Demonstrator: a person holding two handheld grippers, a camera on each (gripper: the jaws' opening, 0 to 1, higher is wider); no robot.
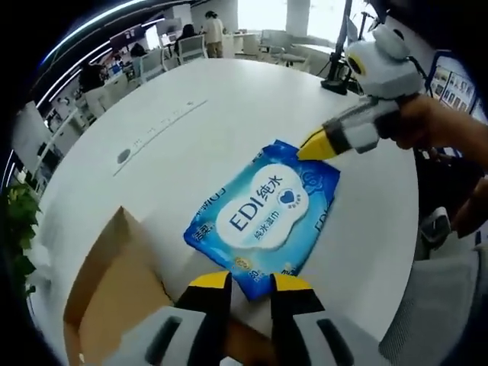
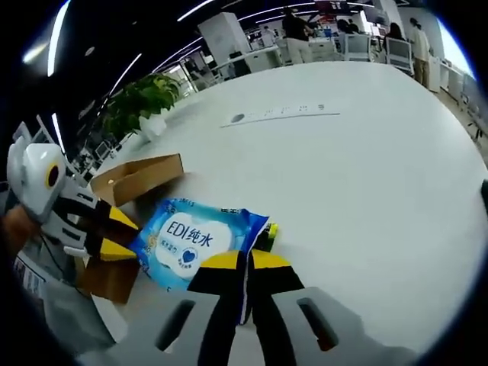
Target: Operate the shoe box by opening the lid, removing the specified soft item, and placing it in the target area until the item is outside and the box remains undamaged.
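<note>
Wipes pack (image 1: 263, 217) is out of the box (image 1: 114, 297) (open), pinched at opposite ends by left tool (image 1: 250, 284) and right tool (image 2: 244, 261); only release remains.

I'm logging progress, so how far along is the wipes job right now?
Done: the blue wipes pack is outside the brown cardboard box and lies on the white table. In hand: the left gripper and the right gripper each pinch an opposite end of the pack. Left: release it and pull back. The visible part of the box shows no damage.
</note>
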